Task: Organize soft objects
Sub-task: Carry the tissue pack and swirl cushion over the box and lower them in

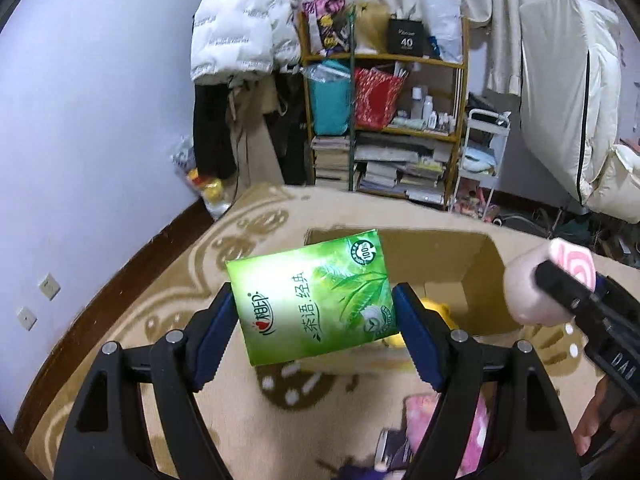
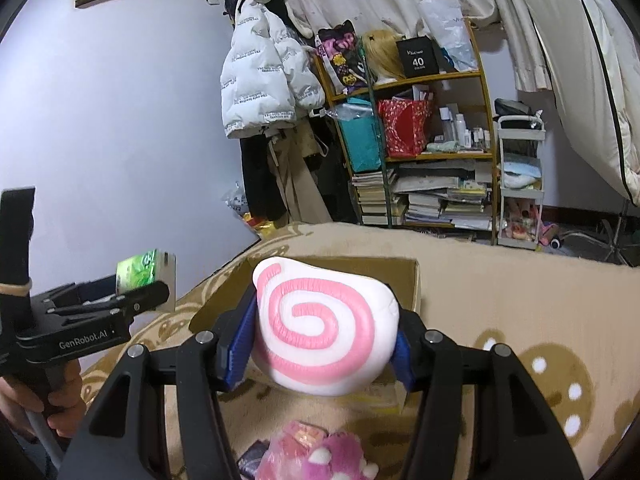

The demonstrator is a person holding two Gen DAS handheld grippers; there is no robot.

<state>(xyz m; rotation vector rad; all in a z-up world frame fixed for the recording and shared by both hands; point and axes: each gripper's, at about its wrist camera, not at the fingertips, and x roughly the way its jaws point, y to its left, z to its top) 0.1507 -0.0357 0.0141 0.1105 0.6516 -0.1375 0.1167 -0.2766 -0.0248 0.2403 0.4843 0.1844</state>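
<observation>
My left gripper (image 1: 314, 320) is shut on a green tissue pack (image 1: 312, 296) and holds it above the near edge of an open cardboard box (image 1: 484, 276). A yellow soft item (image 1: 436, 312) lies inside the box. My right gripper (image 2: 320, 344) is shut on a white soft toy with a pink spiral (image 2: 324, 324), held over the same box (image 2: 412, 280). The right gripper with the toy (image 1: 532, 288) shows at the right of the left wrist view. The left gripper with the pack (image 2: 140, 272) shows at the left of the right wrist view.
The box stands on a beige patterned rug (image 1: 180, 280). A pink plush (image 2: 320, 456) and small dark packets lie on the rug near me. A cluttered shelf (image 1: 384, 120), a white cart (image 1: 484, 152), hanging coats (image 1: 240, 32) and a wall stand behind.
</observation>
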